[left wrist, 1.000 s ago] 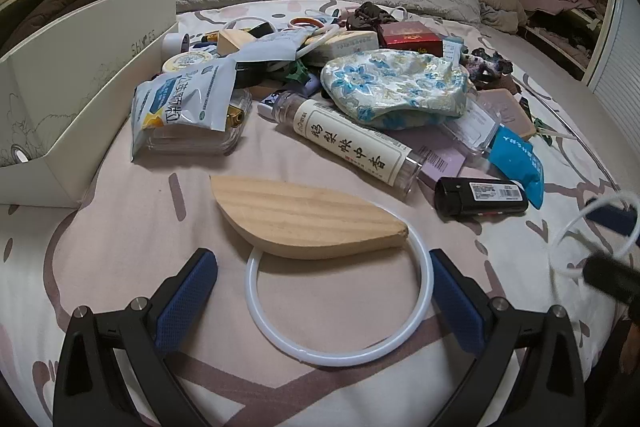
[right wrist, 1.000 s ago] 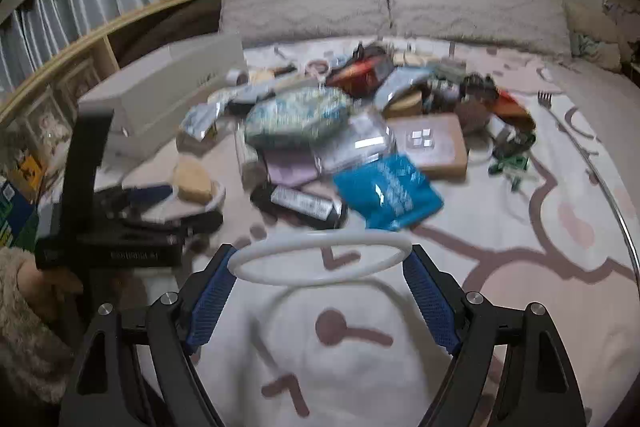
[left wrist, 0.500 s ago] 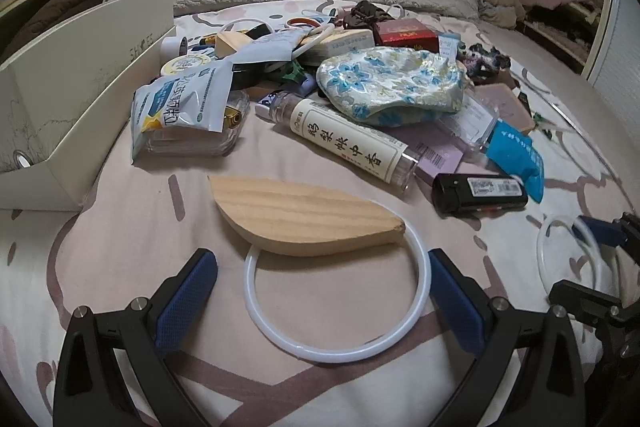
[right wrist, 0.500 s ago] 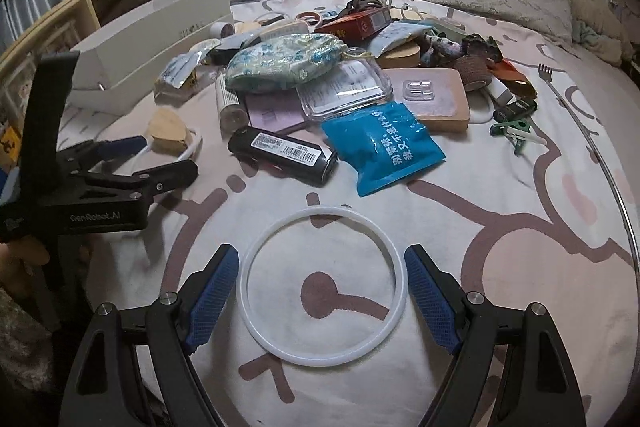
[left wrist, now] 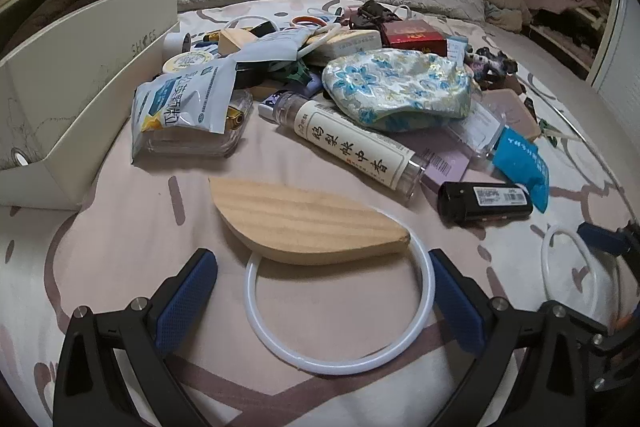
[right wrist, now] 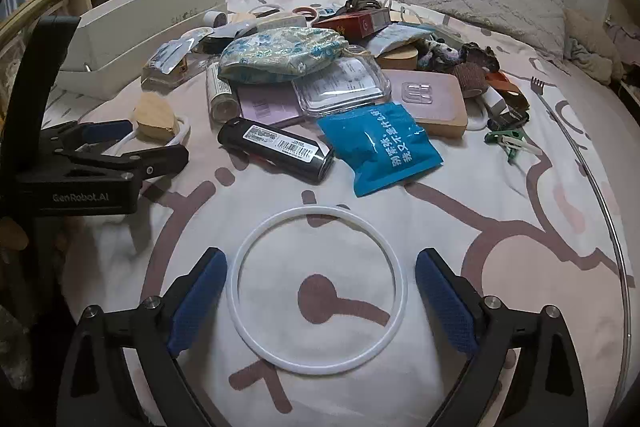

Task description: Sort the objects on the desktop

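White silicone ring (right wrist: 317,290): now set flat on the bed (right wrist: 500,187), where a second ago it was carried. Right gripper (right wrist: 318,301) jaws opening, pads clear of it; left gripper (left wrist: 322,301) wide open, empty. One item placed.

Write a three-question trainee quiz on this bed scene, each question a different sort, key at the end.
1. True or false: the wooden leaf-shaped board lies partly on top of the white ring in front of the left claw.
2. Multiple choice: in the right wrist view, the white ring between the pads of the right claw is A) lifted off the bedsheet, B) lying flat on the bedsheet, clear of both pads, C) hooked over one pad.
3. Fill in: the black battery pack lies directly left of the ____ packet.

Key: 1 true; 2 B; 3 blue.
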Demonstrator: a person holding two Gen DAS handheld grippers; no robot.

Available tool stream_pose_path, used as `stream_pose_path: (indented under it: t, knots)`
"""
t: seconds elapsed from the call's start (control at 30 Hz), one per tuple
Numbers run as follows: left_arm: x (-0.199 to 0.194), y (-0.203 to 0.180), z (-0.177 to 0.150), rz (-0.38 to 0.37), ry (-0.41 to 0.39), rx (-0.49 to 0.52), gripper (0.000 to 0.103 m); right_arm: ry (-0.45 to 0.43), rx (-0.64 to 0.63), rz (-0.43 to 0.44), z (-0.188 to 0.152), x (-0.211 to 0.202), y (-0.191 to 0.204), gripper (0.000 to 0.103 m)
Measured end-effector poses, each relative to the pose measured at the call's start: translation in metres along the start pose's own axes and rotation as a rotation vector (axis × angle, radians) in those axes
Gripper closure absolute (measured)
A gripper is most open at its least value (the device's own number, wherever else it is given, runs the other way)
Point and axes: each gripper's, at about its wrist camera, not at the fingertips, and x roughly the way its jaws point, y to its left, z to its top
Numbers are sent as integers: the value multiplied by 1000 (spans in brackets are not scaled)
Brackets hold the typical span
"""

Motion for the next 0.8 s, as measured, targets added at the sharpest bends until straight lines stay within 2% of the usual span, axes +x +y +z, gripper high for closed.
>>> stream_pose_path:
  t: [0.03,0.1,0.23,0.37,0.47,0.8]
  knots:
    - [-1,0,0,-4,-2,-4,2,-5,4,4,1,0,0,15]
    - [-2,2,0,-14,-9,-16,2,-9,8,7,1,0,0,16]
    - [-6,5,3,-20,-29,-37,19,-16,14,9,1,0,-1,17]
    - [-7,3,3,-12,-36,-24,19,-21,19,12,2,0,-1,18]
    - [-10,5,4,-33,-50,-38,19,-26,26,16,3,0,-2,18]
    - [-28,3,10,-27,-150,-24,19,-43,45,28,2,-2,-5,18]
